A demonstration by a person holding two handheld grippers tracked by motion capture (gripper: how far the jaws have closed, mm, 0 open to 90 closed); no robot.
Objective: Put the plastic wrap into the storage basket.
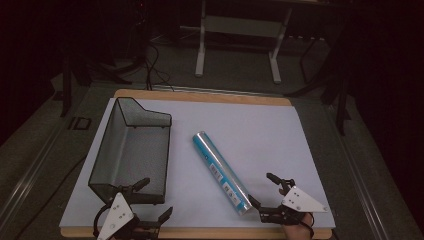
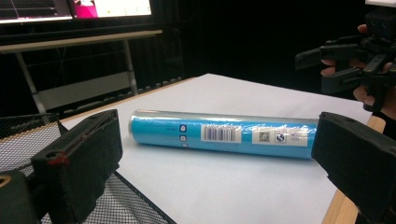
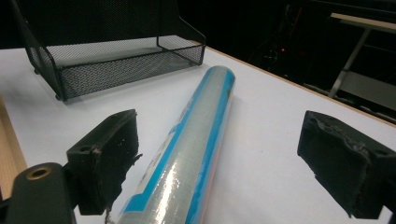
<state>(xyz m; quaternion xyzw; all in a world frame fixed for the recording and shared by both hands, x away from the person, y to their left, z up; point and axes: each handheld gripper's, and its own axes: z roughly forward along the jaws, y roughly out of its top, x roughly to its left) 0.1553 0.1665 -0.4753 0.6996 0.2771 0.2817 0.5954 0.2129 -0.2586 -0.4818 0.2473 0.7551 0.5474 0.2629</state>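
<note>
A blue and silver roll (image 1: 221, 172) with a barcode label lies slantwise on the white sheet, right of a black mesh tray (image 1: 132, 150). My right gripper (image 1: 261, 188) is open at the roll's near end, one jaw on each side of it. In the right gripper view the roll (image 3: 196, 140) runs away between the jaws of my right gripper (image 3: 219, 135), and neither pad presses on it. My left gripper (image 1: 156, 197) stands open at the tray's near corner with nothing between its jaws. The left gripper view looks past my left gripper (image 2: 217, 140) at the roll (image 2: 219, 133), which lies sideways farther off.
The white sheet (image 1: 280, 135) covers a wooden board whose edge shows at the front and back. A white desk frame (image 1: 240, 30) and cables stand on the floor behind the table. The other hand's gripper (image 2: 327, 65) shows in the left gripper view.
</note>
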